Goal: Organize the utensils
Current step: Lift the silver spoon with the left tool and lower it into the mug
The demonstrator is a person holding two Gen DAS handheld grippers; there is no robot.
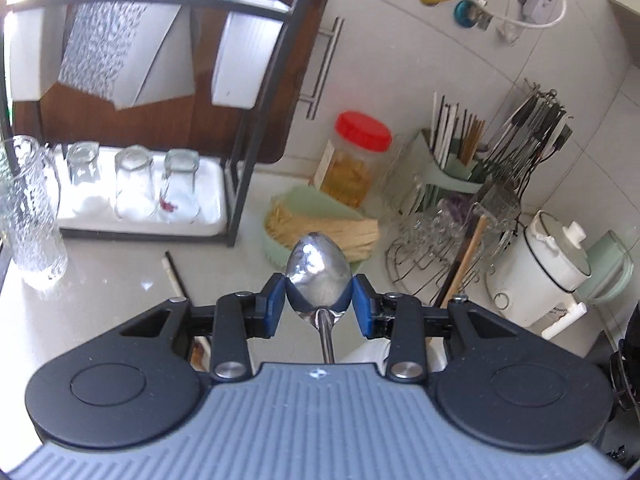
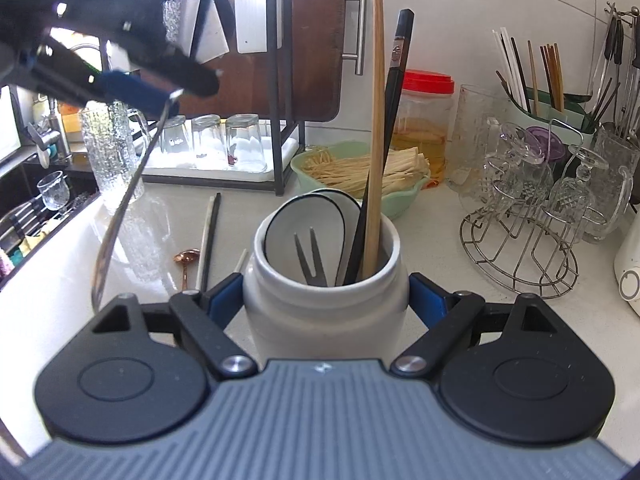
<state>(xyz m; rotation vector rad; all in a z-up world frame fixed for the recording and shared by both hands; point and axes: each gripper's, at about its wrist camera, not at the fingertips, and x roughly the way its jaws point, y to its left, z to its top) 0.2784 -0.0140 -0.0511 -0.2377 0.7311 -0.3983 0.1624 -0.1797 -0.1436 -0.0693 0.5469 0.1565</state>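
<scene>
Steel spoon pinched by its bowl in the left gripper, handle trailing back and down, up at the left of the white ceramic crock. The right gripper is clamped on the crock's sides, steadying it on the table. Inside: a wooden chopstick, a black chopstick, a two-pronged fork, white spoons. Loose chopsticks and a copper spoon wait on the table.

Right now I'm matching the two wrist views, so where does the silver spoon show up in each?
Left wrist view: silver spoon at bottom centre, bowl clamped in the left hand-held gripper.
Right wrist view: silver spoon at left, hanging handle-down from that gripper.
Shared landmark: red-lidded jar.
</scene>
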